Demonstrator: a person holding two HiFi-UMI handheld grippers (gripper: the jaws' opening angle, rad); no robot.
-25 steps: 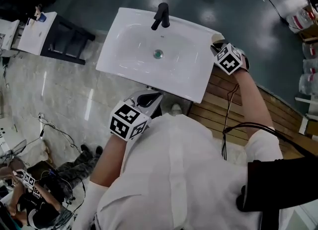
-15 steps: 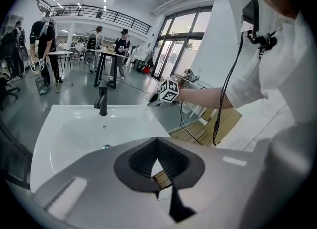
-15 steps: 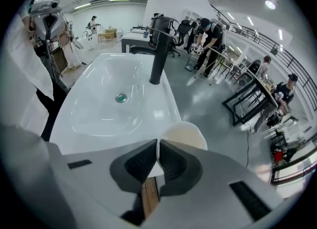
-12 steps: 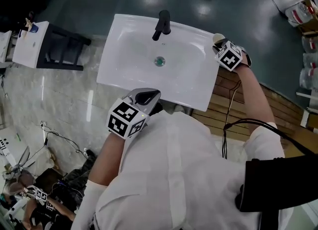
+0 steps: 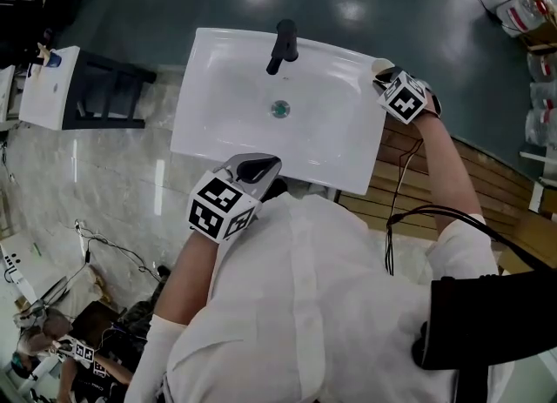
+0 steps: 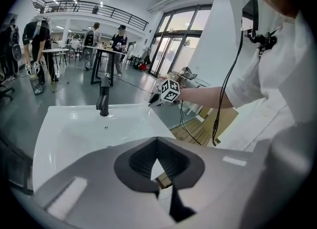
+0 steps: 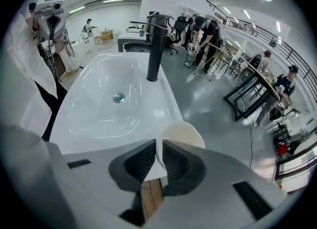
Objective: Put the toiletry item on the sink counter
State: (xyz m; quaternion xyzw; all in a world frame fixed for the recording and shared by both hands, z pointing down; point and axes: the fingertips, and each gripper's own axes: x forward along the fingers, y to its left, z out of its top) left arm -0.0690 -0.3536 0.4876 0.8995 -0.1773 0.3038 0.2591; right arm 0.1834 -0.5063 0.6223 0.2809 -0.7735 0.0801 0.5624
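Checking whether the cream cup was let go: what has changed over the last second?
No visible change. The right gripper stays shut on the rim of the cream round cup at the white ceramic sink's back right corner; the left gripper stays shut and empty by the front edge.

No word, number or brand can be read in any view. The only printed marks are the black-and-white square patterns on the marker cube [image 5: 222, 210] of the left gripper [image 5: 258, 164], low and left of centre in the head view, and on the marker cube [image 5: 403, 99] of the right gripper [image 5: 383, 73], at the upper right. These carry no letters or digits. The cream cup [image 7: 182, 134] clamped by its wall in the right gripper's jaws is plain. The packages [image 5: 531, 14] at the far upper right of the head view bear red labels, too small and blurred to read.
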